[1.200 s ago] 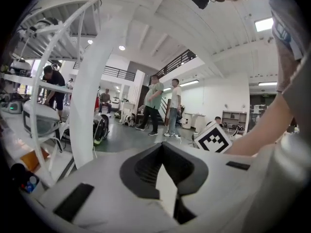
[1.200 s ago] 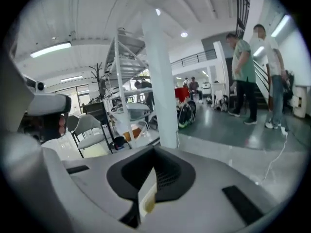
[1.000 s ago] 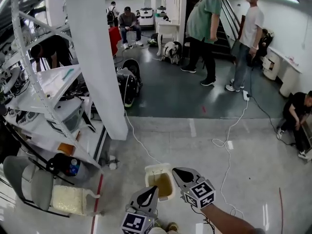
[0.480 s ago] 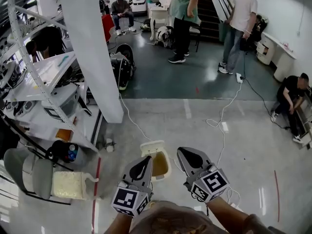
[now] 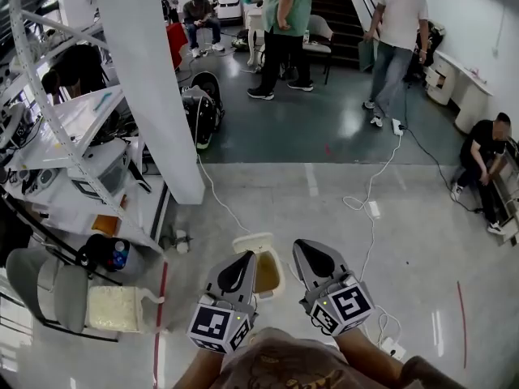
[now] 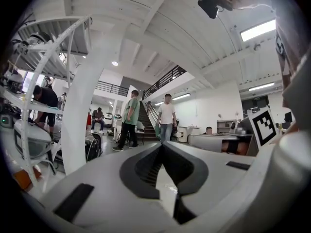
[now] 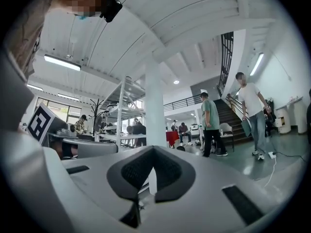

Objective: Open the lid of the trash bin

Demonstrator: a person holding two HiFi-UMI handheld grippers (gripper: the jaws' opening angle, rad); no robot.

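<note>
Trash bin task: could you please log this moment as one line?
phase: pre-contact | left gripper: shut, empty | right gripper: shut, empty | trash bin: on floor, between grippers in head view, untouched

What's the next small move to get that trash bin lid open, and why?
Probably tip the right gripper down toward the trash bin on the floor. It and the left gripper are shut and empty, and their own views look across the room, not at the bin.
</note>
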